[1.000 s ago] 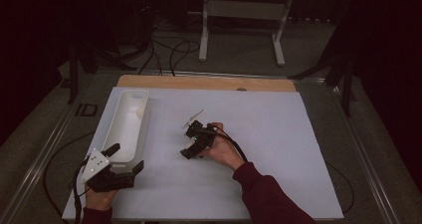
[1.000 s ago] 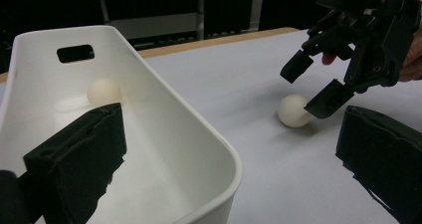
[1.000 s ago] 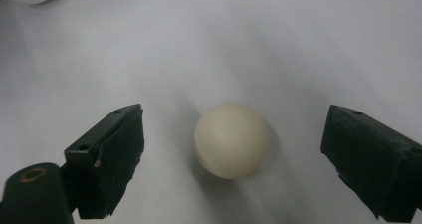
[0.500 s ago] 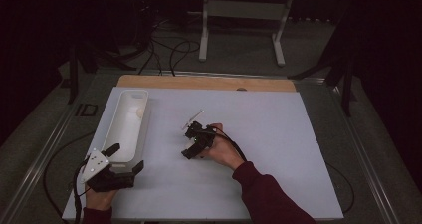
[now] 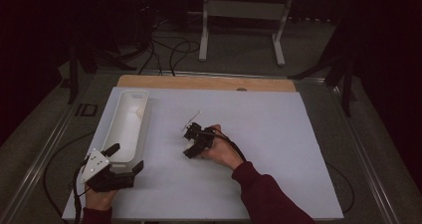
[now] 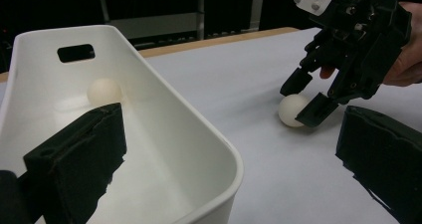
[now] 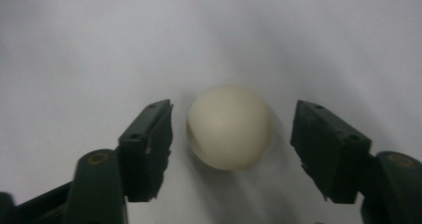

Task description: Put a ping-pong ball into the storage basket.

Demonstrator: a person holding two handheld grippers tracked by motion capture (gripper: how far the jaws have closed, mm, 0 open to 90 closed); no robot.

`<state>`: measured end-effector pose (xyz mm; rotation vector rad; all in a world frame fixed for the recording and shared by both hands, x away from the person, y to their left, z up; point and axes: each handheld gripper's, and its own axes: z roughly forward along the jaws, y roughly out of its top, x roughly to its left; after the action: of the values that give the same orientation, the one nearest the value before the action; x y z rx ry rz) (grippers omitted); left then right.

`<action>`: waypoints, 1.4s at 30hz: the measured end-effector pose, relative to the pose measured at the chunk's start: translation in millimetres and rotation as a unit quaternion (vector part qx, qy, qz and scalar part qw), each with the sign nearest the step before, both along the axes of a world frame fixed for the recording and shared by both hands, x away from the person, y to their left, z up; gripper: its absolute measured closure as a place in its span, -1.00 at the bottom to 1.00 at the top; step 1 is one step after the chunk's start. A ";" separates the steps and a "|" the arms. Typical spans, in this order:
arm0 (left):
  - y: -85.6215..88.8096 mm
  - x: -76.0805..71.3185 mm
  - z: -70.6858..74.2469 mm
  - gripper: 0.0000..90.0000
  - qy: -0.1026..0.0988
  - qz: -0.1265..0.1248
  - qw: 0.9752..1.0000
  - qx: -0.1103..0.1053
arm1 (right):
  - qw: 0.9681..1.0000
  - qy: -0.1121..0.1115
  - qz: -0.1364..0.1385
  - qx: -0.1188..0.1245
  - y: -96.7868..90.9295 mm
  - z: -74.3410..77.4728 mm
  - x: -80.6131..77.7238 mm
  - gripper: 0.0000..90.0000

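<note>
One ball [image 6: 104, 90] in white bin [image 6: 164, 109]

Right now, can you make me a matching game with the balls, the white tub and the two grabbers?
Things:
1. ball on the table
2. ball in the tub
3. left gripper
4. white tub

Places:
A. at the tub's far end, under the handle hole
B. on the table's left side
C. between the right gripper's open jaws
D. jaws astride the tub's near rim

Pairs: 1-C, 2-A, 3-D, 4-B
</note>
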<state>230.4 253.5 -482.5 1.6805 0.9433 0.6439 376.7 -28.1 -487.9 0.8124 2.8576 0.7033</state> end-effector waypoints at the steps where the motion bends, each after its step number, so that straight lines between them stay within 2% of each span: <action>1: 0.0 0.0 0.0 -1.00 0.000 0.000 1.000 0.000 | 1.000 -0.001 0.002 0.000 -0.2 -0.2 0.2 -0.24; 13: -0.3 0.0 0.0 -1.00 0.000 0.000 1.000 0.000 | 1.000 -0.003 0.009 -0.015 2.0 -0.7 0.7 -0.08; 21: -0.3 0.0 -0.1 -1.00 0.000 0.000 1.000 0.000 | 0.999 -0.007 0.015 -0.027 5.0 -3.0 -2.2 0.09; 28: 0.0 -0.1 0.0 -1.00 0.000 0.001 1.000 0.000 | 0.999 -0.019 0.021 -0.036 6.2 -2.4 -5.2 0.12; 42: -0.3 0.1 -0.2 -1.00 0.000 0.000 1.000 0.001 | 0.999 -0.024 0.013 -0.029 3.3 6.2 -7.3 0.12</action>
<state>230.5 253.2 -482.6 1.6821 0.9434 0.6459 369.4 -24.8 -481.7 0.7413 2.8367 0.6319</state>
